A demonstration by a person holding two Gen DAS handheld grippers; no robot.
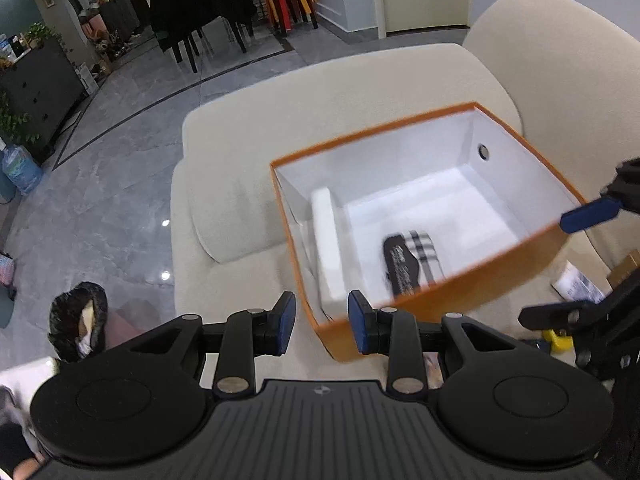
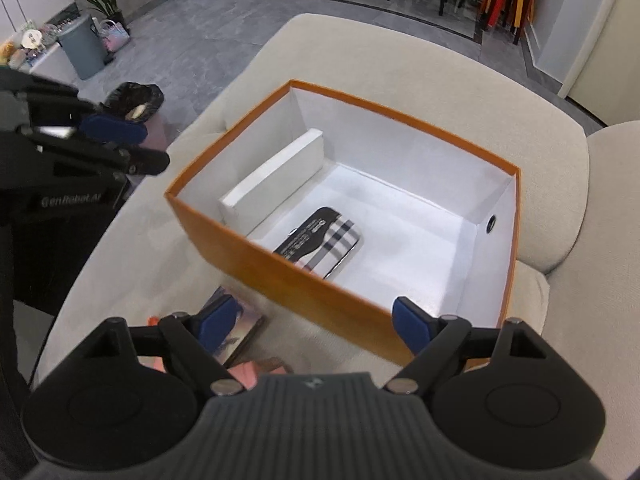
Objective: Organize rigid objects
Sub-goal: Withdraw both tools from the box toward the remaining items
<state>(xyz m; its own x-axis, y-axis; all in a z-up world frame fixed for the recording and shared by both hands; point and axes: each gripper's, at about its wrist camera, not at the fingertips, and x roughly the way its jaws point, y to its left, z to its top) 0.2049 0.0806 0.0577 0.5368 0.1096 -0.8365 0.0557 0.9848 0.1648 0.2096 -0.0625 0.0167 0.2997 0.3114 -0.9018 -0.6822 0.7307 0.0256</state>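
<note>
left gripper [image 1: 322, 326] – narrowed right down, nothing gripped | right gripper [image 2: 316, 326] – spread wide, empty | orange box [image 2: 280, 276] on sofa [image 2: 400, 60], plaid item [image 2: 324, 240] inside

An open orange box [image 2: 280, 280] with white inside sat on the beige sofa [image 2: 400, 60]. Within it, a white slab [image 2: 272, 176] leaned along one wall, and a black-and-plaid flat pack [image 2: 320, 240] lay near the front wall.
</note>
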